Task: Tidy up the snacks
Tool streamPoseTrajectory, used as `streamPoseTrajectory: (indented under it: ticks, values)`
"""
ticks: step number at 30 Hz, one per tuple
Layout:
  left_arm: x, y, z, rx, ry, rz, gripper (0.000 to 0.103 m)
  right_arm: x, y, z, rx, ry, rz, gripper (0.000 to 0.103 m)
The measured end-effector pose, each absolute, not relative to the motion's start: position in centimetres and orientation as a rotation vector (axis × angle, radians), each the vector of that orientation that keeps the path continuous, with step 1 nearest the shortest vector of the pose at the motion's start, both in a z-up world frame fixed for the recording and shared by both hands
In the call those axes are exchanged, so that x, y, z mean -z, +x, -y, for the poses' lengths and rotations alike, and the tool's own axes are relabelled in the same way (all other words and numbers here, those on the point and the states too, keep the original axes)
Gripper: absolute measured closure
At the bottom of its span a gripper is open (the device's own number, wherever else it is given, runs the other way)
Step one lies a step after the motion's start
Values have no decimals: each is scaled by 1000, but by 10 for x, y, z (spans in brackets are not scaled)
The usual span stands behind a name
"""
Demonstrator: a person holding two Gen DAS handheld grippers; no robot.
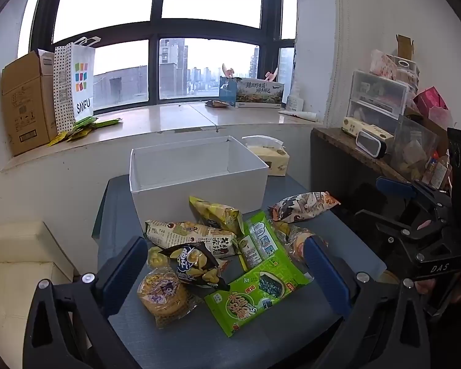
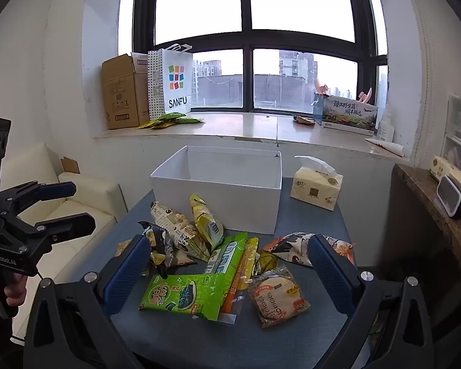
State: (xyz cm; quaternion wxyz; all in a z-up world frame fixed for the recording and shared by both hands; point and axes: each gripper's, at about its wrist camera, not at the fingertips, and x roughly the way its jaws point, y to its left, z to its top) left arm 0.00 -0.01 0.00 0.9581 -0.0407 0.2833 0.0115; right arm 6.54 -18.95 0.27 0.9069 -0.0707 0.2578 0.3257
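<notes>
A heap of snack packets lies on the dark grey table [image 1: 199,344] in front of an empty white box [image 1: 199,184] [image 2: 218,203]. Nearest are a green seaweed packet [image 1: 255,292] [image 2: 184,295], a black chip bag [image 1: 196,264] [image 2: 158,246] and a round biscuit pack [image 2: 276,295]. A yellow bag [image 1: 218,215] leans on the box. My left gripper [image 1: 227,264] [image 2: 70,206] hovers open over the heap's left side, holding nothing. My right gripper [image 2: 229,269] [image 1: 384,203] is open over the right side, also holding nothing.
A tissue pack [image 2: 316,187] stands right of the box. A cream sofa [image 1: 15,264] is left of the table and a cluttered dark shelf [image 1: 353,147] is on the right. The windowsill [image 2: 246,126] behind carries a cardboard box, a paper bag and a printed carton.
</notes>
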Motion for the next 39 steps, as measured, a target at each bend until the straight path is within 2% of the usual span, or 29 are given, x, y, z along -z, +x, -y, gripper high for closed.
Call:
streamPoseTrajectory:
  ticks: [27,39]
  values:
    - [-2,-2,0,-2,-109,-559,0,-4,64,188,-675,-154,-528,0]
    - [0,-1,3,-21,-28,-575,0,-3,64,189,-675,-157,-529,0]
